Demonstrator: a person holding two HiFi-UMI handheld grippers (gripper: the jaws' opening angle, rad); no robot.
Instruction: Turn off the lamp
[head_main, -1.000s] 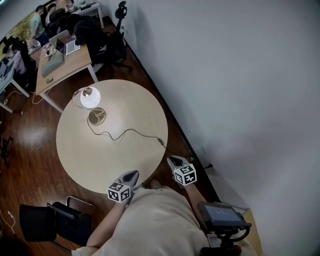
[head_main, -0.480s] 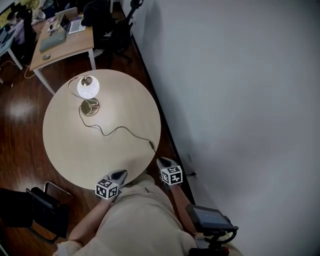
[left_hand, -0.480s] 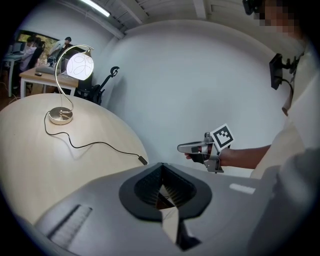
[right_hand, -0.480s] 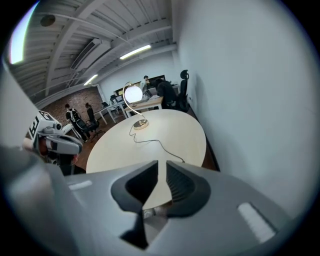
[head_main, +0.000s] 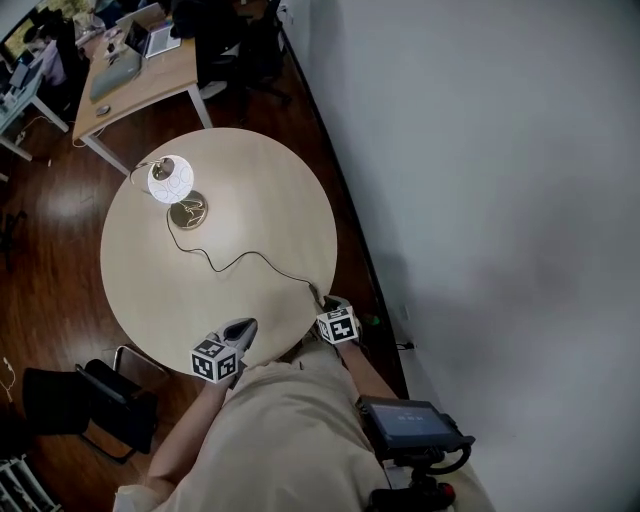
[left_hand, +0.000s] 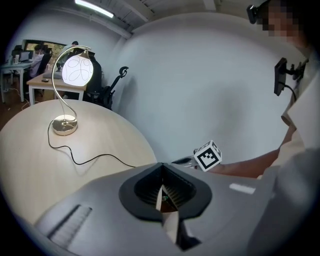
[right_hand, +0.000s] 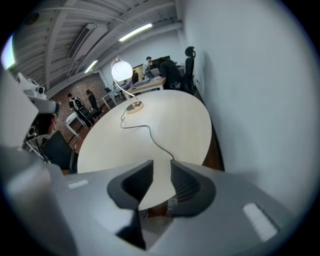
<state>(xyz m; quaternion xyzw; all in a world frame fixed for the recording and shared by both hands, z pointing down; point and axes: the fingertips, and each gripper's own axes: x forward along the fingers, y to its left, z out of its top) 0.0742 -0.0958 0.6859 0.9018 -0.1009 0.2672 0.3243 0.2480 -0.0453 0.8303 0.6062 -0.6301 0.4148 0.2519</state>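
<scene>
Lit lamp (head_main: 170, 180) at far left of round table (head_main: 270, 190), cord (head_main: 240, 258) trailing to near edge, left gripper (head_main: 241, 329) jaws together, empty, right gripper (head_main: 328, 301) jaws opening, nothing between them.

The right gripper (right_hand: 161, 165) fills the bottom of the frame. Its two dark fingers (right_hand: 187, 187) are opening, and only the near edge of a round, pale surface (right_hand: 170, 120) shows in the gap. At upper centre, a lit globe lamp (right_hand: 121, 71) stands on the far side. Its black cord (right_hand: 149, 128) snakes toward the fingers. A white wall (right_hand: 240, 90) fills the right.
</scene>
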